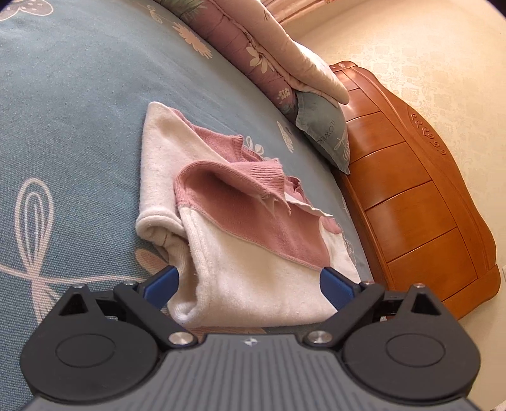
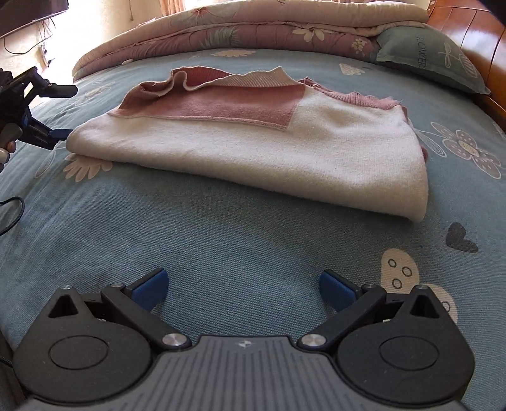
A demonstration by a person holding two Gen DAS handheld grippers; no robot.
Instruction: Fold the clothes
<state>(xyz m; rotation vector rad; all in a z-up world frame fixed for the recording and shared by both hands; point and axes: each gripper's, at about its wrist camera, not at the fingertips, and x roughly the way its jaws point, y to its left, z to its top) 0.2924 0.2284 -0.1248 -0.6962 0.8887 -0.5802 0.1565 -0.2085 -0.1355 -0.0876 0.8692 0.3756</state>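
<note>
A white and pink knitted sweater (image 1: pixel 240 240) lies folded into a thick bundle on the blue patterned bed sheet (image 1: pixel 79 110). My left gripper (image 1: pixel 249 284) is open, its blue fingertips (image 1: pixel 164 281) on either side of the near end of the bundle. In the right wrist view the sweater (image 2: pixel 253 142) lies across the middle of the bed, and my right gripper (image 2: pixel 243 287) is open and empty over bare sheet in front of it. The left gripper (image 2: pixel 60 110) shows at the sweater's left end, open.
A rolled pink floral quilt (image 2: pixel 253 28) and a blue-grey pillow (image 2: pixel 433 53) lie at the head of the bed. A wooden headboard (image 1: pixel 411 205) stands on the right. A dark cable (image 2: pixel 12 211) lies at the left edge.
</note>
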